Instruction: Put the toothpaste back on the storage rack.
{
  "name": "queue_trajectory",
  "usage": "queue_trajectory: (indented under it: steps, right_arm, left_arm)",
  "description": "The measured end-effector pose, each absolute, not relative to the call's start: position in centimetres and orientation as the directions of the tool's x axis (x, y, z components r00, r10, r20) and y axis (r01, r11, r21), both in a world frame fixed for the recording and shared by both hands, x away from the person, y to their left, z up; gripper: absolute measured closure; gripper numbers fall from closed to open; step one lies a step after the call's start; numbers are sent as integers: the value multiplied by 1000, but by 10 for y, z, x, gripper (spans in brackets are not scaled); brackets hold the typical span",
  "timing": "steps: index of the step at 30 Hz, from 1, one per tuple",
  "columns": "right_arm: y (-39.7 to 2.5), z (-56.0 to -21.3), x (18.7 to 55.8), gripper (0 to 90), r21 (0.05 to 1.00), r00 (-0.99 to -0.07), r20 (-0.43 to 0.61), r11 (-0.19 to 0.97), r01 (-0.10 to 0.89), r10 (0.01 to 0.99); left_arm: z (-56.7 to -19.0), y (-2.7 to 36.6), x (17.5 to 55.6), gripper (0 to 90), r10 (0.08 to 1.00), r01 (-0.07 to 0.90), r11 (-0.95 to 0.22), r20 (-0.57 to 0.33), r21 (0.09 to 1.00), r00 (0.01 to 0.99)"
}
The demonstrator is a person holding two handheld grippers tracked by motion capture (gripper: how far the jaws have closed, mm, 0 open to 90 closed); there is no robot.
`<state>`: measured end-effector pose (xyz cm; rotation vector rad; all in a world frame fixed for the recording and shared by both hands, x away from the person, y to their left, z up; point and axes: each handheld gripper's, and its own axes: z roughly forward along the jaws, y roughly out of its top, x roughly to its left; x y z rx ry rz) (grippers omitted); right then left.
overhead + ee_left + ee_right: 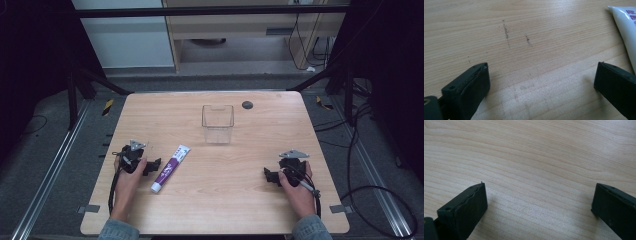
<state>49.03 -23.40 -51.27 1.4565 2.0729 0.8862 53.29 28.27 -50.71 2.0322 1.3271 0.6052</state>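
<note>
Both tools released: left tool [154, 165] just beside purple-white tube [171, 168], lettering unreadable; right tool [270, 175] over bare bench [240, 210].

- White plastic toothpaste tube [625, 30]: cut off by the right edge in the left gripper view; printed lettering unreadable.
- Right-hand black finger [616, 207]: cropped at the frame corner.

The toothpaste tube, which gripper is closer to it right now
Left. The left gripper sits just beside the toothpaste tube, jaws open toward it, not touching. The right gripper rests across the table, far from the tube.
</note>
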Motion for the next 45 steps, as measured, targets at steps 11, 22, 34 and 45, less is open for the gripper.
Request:
queue_trajectory:
  steps: [11,22,34,45]
  right_arm:
    - [-234,-513,490,4,724,-339,-1,235,649,941]
    - [-234,-513,490,3,724,-339,-2,235,649,941]
    - [-234,-513,490,3,723,-338,-1,235,649,941]
    - [-234,-513,491,3,723,-341,0,236,650,940]
  left_arm:
    - [-487,286,510,36,931,570,-281,75,772,357]
    - [-470,287,500,36,929,562,-263,49,784,366]
    - [-455,274,496,30,906,577,-315,59,753,419]
    - [-440,250,495,36,876,587,-361,48,724,480]
